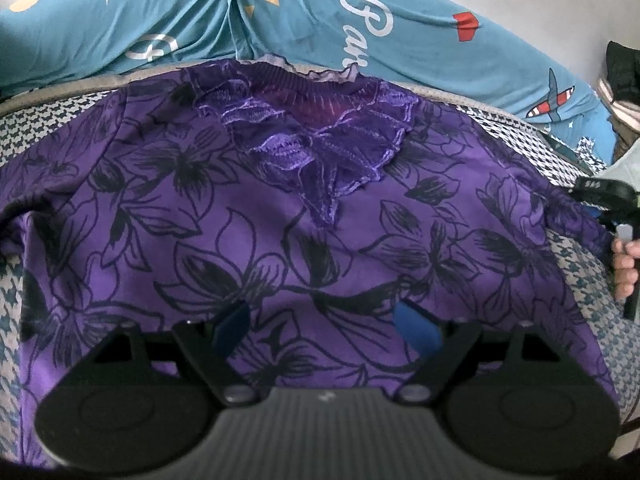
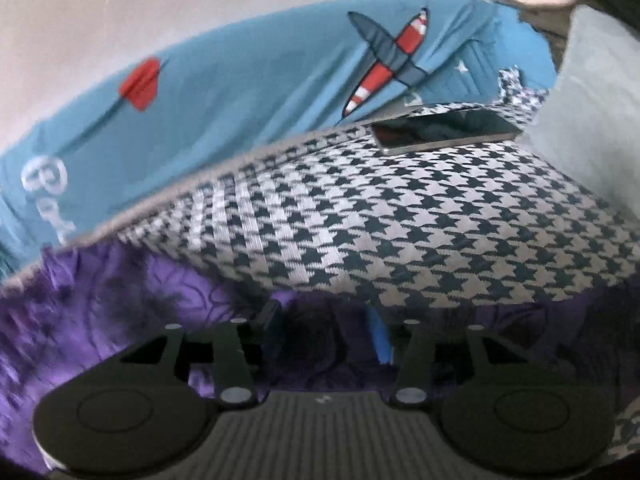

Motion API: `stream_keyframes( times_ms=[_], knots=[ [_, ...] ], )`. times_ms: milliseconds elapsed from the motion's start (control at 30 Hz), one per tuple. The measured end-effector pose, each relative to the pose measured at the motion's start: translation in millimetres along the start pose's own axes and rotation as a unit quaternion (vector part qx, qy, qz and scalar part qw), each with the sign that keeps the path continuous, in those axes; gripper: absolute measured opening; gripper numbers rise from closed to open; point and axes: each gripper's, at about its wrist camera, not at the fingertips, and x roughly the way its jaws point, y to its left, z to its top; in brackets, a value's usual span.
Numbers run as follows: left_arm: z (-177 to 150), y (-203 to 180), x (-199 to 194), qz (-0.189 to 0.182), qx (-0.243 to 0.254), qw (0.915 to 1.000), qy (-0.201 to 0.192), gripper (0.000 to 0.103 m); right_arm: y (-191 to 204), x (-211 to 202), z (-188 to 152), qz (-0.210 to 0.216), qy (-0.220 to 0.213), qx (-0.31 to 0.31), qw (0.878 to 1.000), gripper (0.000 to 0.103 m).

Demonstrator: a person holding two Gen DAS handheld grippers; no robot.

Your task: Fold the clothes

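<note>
Houndstooth bedding (image 2: pixel 420 240) carries the work, with a blue printed quilt (image 1: pixel 420 28) bunched against the wall behind it. Left gripper (image 1: pixel 322 330): jaws spread wide, nothing between them, poised just above the lower front of the purple floral top (image 1: pixel 280 220). Right gripper (image 2: pixel 326 332): jaws parted with dark purple cloth bunched between them, at the top's right sleeve end; whether they actually pinch it I cannot tell (that view is smeared).

The top lies face up and spread flat, lace collar (image 1: pixel 316 152) at the far edge by the quilt, sleeves out to both sides. I judge it thin, limp and light, likely to sag and slide rather than hold a crease, and the lace may snag. Hems, shoulder seams and sleeve cuffs look the safest holds. A phone (image 2: pixel 444 132) rests well beyond the sleeve.
</note>
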Motion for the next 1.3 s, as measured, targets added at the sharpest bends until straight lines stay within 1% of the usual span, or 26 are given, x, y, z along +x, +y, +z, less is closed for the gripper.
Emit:
stream_keyframes(
  times_ms=[33, 100, 133, 167, 200, 300, 333, 500, 633, 733, 800, 867, 967, 1133, 1300],
  knots=[
    [0, 0, 0, 0.0, -0.001, 1.0, 0.001, 0.083, 4, 1, -1, -0.008, -0.001, -0.014, 1.0, 0.045],
    [0, 0, 2, 0.0, -0.002, 1.0, 0.003, 0.083, 10, 2, -1, -0.014, -0.002, -0.034, 0.999, 0.029],
    [1, 0, 2, 0.0, -0.003, 1.0, 0.003, 0.083, 12, 3, -1, -0.013, -0.002, -0.041, 0.999, 0.025],
    [1, 0, 3, 0.001, -0.003, 1.0, 0.004, 0.083, 14, 3, -1, -0.012, -0.003, -0.046, 0.999, 0.017],
    [1, 0, 3, 0.001, -0.004, 1.0, 0.005, 0.083, 14, 3, 0, -0.015, -0.007, -0.043, 0.999, 0.011],
    [1, 0, 4, 0.001, -0.005, 1.0, 0.005, 0.083, 15, 2, 3, -0.021, -0.019, -0.035, 0.999, 0.005],
    [1, -1, 5, 0.002, -0.004, 1.0, 0.005, 0.083, 16, 1, 4, -0.024, -0.025, -0.031, 0.999, 0.005],
    [1, -4, 8, 0.002, 0.001, 1.0, 0.008, 0.083, 14, -5, 23, -0.035, -0.106, 0.026, 0.993, 0.005],
    [1, -7, 11, 0.003, 0.004, 0.9999, 0.01, 0.083, 19, 1, 33, -0.037, -0.128, 0.061, 0.989, 0.006],
    [1, -7, 12, 0.003, 0.004, 0.9999, 0.01, 0.083, 20, 4, 36, -0.038, -0.117, 0.066, 0.99, 0.007],
    [2, -6, 11, 0.004, 0.003, 0.9999, 0.01, 0.083, 18, 3, 36, -0.043, -0.11, 0.073, 0.99, 0.014],
    [2, -6, 11, 0.005, 0.002, 0.9999, 0.009, 0.083, 15, -1, 37, -0.043, -0.108, 0.078, 0.99, 0.018],
    [2, -4, 9, 0.008, -0.001, 0.9999, 0.007, 0.084, 11, -9, 37, -0.039, -0.107, 0.087, 0.99, 0.019],
    [2, -4, 10, 0.016, 0.002, 0.9999, 0.003, 0.086, 7, -23, 33, -0.028, -0.092, 0.094, 0.991, 0.019],
    [0, -6, 11, 0.029, 0.016, 0.9995, -0.001, 0.086, -7, -40, 23, -0.041, -0.072, 0.098, 0.992, 0.021]
  ],
)
